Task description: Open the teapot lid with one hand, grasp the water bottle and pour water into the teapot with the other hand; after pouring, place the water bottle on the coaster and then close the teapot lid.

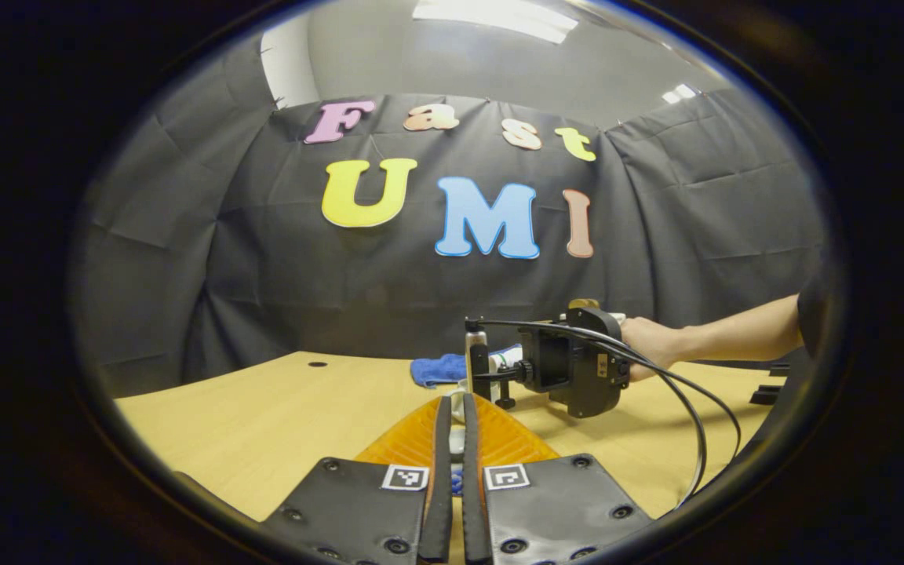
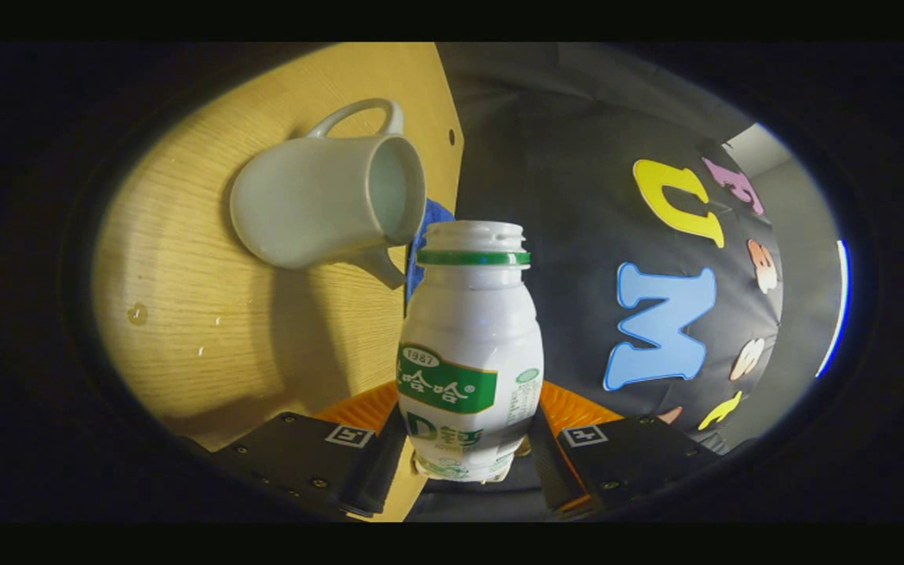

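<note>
The right claw (image 2: pixel 464 459) is clamped on the water bottle (image 2: pixel 469 353): both fingers press its lower body from either side. In the right gripper view the bottle points straight away from the camera, cap off, its open mouth beside the teapot (image 2: pixel 326 200). The teapot appears rotated in this tilted view, lid off, open rim facing the bottle and spout just beside the bottle's neck. The teapot stands on the wooden surface (image 2: pixel 209 329). A blue cloth (image 2: pixel 421 235) shows between teapot and bottle.

The left claw (image 1: pixel 456 471) has its fingers drawn nearly together with a narrow gap; a small pale object sits in that gap, but contact cannot be confirmed.

The left gripper view adds the right claw from outside, farther off above the surface, held by a hand (image 1: pixel 652 345) with trailing cables (image 1: pixel 687 408). The blue cloth lies behind it.
</note>
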Demonstrator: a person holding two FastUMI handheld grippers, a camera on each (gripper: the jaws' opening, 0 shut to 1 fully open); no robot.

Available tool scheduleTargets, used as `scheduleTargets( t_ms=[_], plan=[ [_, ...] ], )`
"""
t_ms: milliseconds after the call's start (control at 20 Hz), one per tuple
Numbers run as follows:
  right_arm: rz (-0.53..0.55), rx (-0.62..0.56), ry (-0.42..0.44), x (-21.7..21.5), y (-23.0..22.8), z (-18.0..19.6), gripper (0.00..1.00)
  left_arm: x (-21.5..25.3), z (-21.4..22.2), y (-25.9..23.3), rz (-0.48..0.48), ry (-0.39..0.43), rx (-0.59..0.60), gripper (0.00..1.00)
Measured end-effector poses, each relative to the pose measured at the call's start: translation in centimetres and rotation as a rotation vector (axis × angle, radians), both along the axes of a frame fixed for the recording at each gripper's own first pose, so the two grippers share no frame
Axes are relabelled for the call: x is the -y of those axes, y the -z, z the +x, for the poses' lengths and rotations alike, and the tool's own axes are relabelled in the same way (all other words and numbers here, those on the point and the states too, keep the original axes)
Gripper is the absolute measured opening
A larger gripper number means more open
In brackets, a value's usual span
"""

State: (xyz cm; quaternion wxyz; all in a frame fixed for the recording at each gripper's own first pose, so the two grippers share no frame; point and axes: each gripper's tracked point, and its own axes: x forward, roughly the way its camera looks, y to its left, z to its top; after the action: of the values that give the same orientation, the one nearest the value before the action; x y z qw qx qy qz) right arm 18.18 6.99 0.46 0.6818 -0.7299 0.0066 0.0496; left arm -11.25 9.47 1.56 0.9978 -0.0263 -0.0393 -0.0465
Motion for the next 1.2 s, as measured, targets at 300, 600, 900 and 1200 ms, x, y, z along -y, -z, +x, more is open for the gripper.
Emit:
scheduleTargets(
  t_ms=[300, 600, 900, 1200],
  plan=[
    [-0.067, 0.033, -0.017, -0.5, -0.9, 0.3, 0.72, 0.0, 0.0, -0.1, 0.007, 0.003, -0.001, 0.12],
    [-0.117, 0.058, -0.030, -0.9, -2.0, 0.3, 0.72, -0.1, -0.2, 0.2, 0.006, 0.002, -0.004, 0.16],
    [-0.143, 0.075, -0.040, -1.2, -2.6, 0.3, 0.72, 0.0, -0.2, 0.0, 0.009, 0.000, -0.003, 0.16],
    [-0.173, 0.085, -0.047, -1.3, -3.1, 0.4, 0.72, 0.0, -0.2, 0.1, 0.012, 0.000, -0.002, 0.16]
  ],
)
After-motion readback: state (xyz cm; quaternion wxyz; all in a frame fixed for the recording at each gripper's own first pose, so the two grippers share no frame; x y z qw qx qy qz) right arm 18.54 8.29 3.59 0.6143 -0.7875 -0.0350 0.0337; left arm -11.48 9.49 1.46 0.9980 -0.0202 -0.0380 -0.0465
